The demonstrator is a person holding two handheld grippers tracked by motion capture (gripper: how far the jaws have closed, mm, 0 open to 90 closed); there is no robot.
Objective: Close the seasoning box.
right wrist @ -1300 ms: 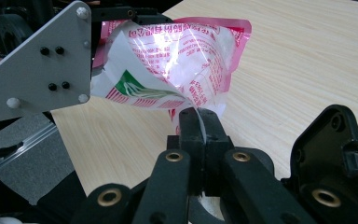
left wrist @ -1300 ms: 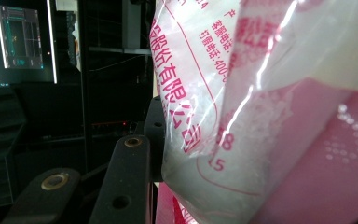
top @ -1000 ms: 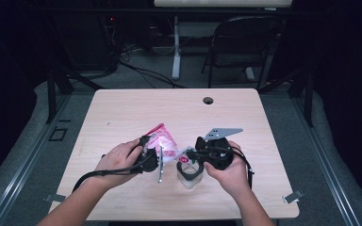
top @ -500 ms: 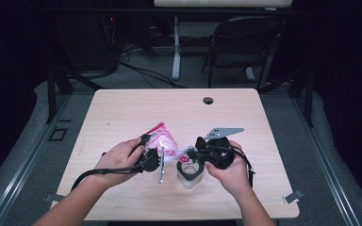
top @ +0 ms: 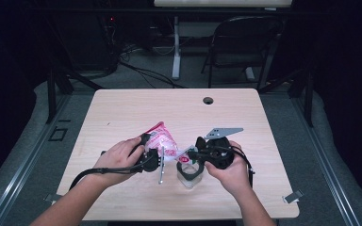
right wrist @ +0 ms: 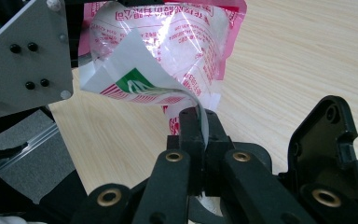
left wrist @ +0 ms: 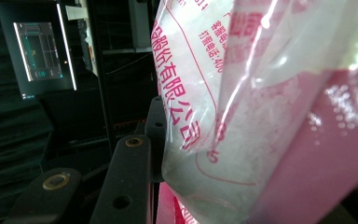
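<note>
The pale wooden tabletop (top: 122, 113) has rounded corners and a small round dark hole (top: 208, 100) near its far edge. Behind it, on the grey floor, stand a black folding chair (top: 235, 42) and a white desk leg (top: 176, 47), with dark cables nearby.

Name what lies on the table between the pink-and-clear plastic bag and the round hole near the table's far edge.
Nothing: in the high view that stretch of the wooden table between the bag and the hole is bare.
</note>
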